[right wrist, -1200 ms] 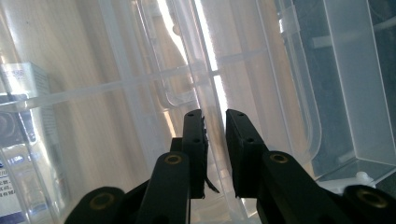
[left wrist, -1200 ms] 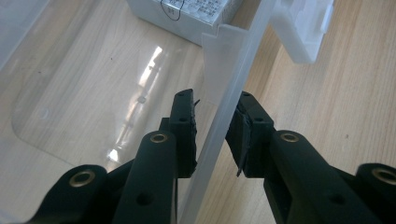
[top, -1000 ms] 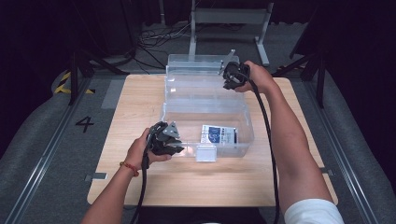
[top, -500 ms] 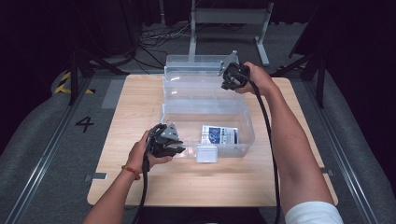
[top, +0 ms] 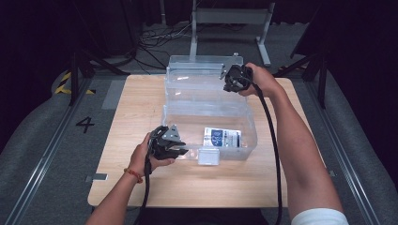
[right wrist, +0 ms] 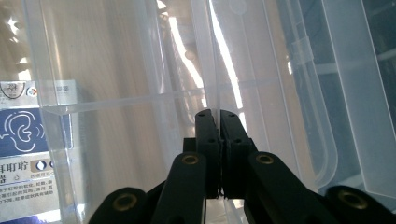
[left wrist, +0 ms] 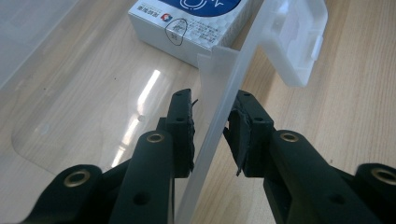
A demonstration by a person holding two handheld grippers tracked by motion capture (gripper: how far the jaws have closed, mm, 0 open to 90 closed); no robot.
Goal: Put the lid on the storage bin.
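Note:
A clear plastic box (top: 187,117) stands on the wooden table with its lid (top: 197,75) swung up at the back. A white and blue carton (top: 223,137) lies flat inside, also seen as the carton (left wrist: 187,23) and the carton (right wrist: 23,154). My left gripper (top: 180,149) sits at the box's front left. In the left gripper view this gripper (left wrist: 210,128) is open, its jaws astride the clear front wall (left wrist: 224,93) with a gap on each side. My right gripper (top: 230,79) is at the lid's right end, and the right gripper (right wrist: 217,116) is shut on the lid's thin clear edge.
A white latch flap (top: 209,157) hangs off the box's front wall, also visible as the latch flap (left wrist: 299,42). The table (top: 141,103) has bare wood left of the box and in front of it. Dark floor, cables and a metal stand (top: 230,18) lie beyond the far edge.

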